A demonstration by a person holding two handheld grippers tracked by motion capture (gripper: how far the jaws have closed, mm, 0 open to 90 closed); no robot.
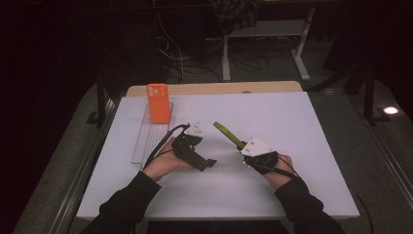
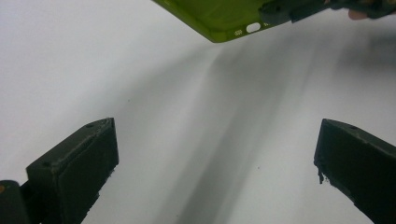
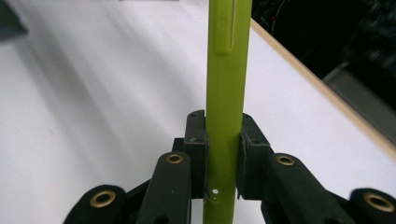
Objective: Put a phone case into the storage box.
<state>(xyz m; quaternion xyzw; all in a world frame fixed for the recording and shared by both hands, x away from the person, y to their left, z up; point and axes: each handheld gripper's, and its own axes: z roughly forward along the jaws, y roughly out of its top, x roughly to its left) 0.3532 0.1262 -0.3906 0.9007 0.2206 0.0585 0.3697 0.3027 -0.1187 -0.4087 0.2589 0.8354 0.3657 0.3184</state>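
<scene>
Two tools over white worktop (image 1: 272,195): right tool (image 3: 224,140) clamped on green phone case (image 3: 226,93), left tool (image 2: 215,158) apart; orange phone (image 1: 158,102) upright in clear tray (image 1: 141,146), well left.

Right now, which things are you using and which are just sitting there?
In use:
- green case, clamped edge-on in the right gripper
- left gripper, open and near the case
- orange phone, probably, standing in the clear tray

Just there:
- desk legs and cables beyond the table

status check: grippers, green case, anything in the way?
Right gripper shut on green phone case, held off the table. Left gripper open, empty. Orange phone upright in clear tray, well aside.
</scene>
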